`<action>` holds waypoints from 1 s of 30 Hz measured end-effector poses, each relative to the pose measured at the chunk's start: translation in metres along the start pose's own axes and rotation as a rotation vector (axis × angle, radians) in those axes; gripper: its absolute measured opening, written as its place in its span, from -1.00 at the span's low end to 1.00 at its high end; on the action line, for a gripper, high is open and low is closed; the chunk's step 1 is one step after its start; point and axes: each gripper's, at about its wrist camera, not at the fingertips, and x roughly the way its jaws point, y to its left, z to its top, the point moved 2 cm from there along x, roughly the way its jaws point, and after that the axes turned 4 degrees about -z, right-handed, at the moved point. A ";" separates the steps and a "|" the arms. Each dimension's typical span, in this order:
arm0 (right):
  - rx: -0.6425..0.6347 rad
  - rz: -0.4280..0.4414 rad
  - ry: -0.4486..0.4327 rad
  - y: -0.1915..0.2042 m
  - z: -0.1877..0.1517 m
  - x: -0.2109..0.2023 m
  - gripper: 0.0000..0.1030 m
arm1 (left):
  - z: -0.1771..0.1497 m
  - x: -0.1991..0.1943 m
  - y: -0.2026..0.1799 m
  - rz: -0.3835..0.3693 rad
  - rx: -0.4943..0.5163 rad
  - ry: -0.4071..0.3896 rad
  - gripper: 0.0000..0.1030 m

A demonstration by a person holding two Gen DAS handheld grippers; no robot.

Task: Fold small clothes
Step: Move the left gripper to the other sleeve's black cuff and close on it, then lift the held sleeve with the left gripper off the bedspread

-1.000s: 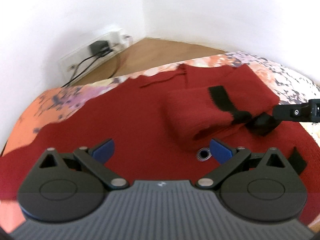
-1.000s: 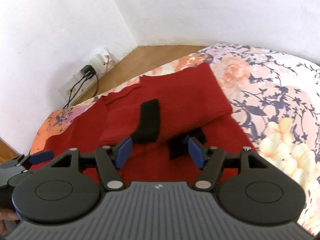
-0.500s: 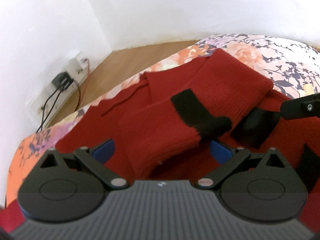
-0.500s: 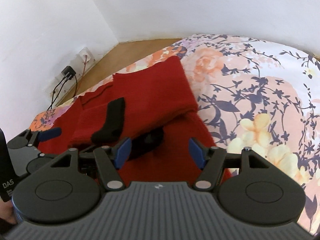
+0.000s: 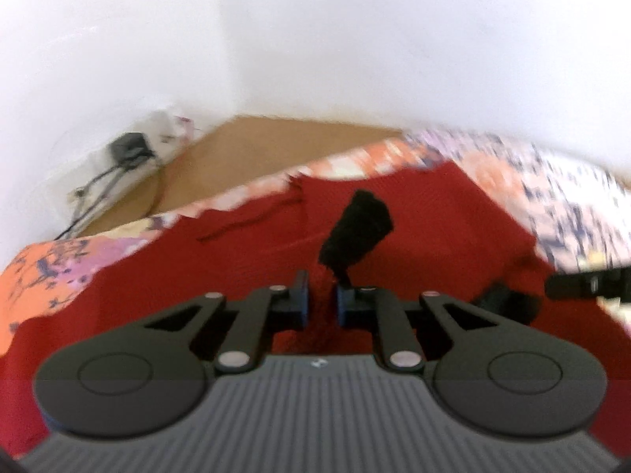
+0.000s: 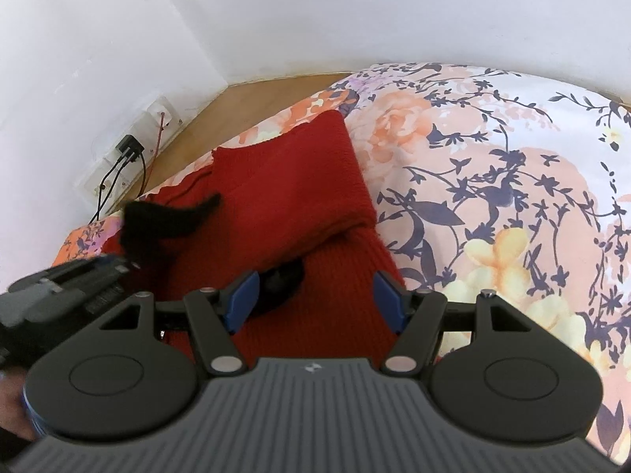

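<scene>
My left gripper [image 5: 321, 301] is clenched on a bunched ridge of the red knit garment [image 5: 244, 260]; red fabric fills the narrow slot between the blue pads [image 5: 303, 302], and just beyond them a black cuff [image 5: 357, 232] stands up off the cloth. That whole view is smeared, so I cannot read the knit's edges or the pattern of the floral bedsheet [image 5: 560, 197] behind it. A second black patch [image 5: 508, 303] lies at the right, half hidden by my own linkage, and a dark bar [image 5: 587, 285] juts in from the right edge, cut off by the frame.

My right gripper [image 6: 315, 301] is spread wide, gripping nothing, hovering over the garment's near hem on the sheet. From here the garment lies folded over itself on the bed, its far corner near the mattress edge. Another black patch peeks out from under the folded layer beside my left pad, mostly covered. The left gripper [image 6: 100, 272] shows blurred at the left, its tips buried beneath the raised cuff. On the wall, a socket plate [image 6: 130, 146] with a plug and cables.
</scene>
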 end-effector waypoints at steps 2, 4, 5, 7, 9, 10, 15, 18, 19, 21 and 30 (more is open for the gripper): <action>-0.003 0.004 0.001 0.001 0.000 0.002 0.38 | 0.003 -0.010 0.013 0.030 -0.058 -0.034 -0.72; -0.009 0.006 0.003 0.003 0.001 0.004 0.38 | 0.005 -0.018 0.028 0.059 -0.111 -0.057 -0.72; -0.012 0.007 0.004 0.004 0.002 0.005 0.38 | 0.004 -0.021 0.035 0.074 -0.133 -0.063 -0.72; -0.018 0.011 0.007 0.007 0.002 0.008 0.38 | 0.000 -0.025 0.049 0.104 -0.182 -0.066 -0.72; -0.024 0.018 0.011 0.009 0.003 0.011 0.38 | -0.006 -0.029 0.062 0.128 -0.222 -0.059 -0.72; -0.027 0.021 0.013 0.011 0.003 0.013 0.38 | -0.010 -0.030 0.068 0.140 -0.241 -0.051 -0.72; -0.046 0.026 0.025 0.018 0.003 0.020 0.38 | -0.035 -0.031 0.092 0.167 -0.333 0.010 -0.71; -0.050 0.030 0.036 0.021 0.003 0.025 0.38 | -0.050 -0.028 0.099 0.158 -0.375 0.055 -0.67; -0.053 0.031 0.039 0.021 0.003 0.026 0.38 | -0.053 -0.026 0.101 0.155 -0.389 0.063 -0.63; -0.058 0.031 0.042 0.022 0.003 0.028 0.38 | -0.061 -0.026 0.103 0.154 -0.413 0.081 -0.47; -0.100 0.022 0.028 0.025 0.022 0.037 0.38 | -0.064 -0.033 0.126 0.213 -0.446 0.059 -0.07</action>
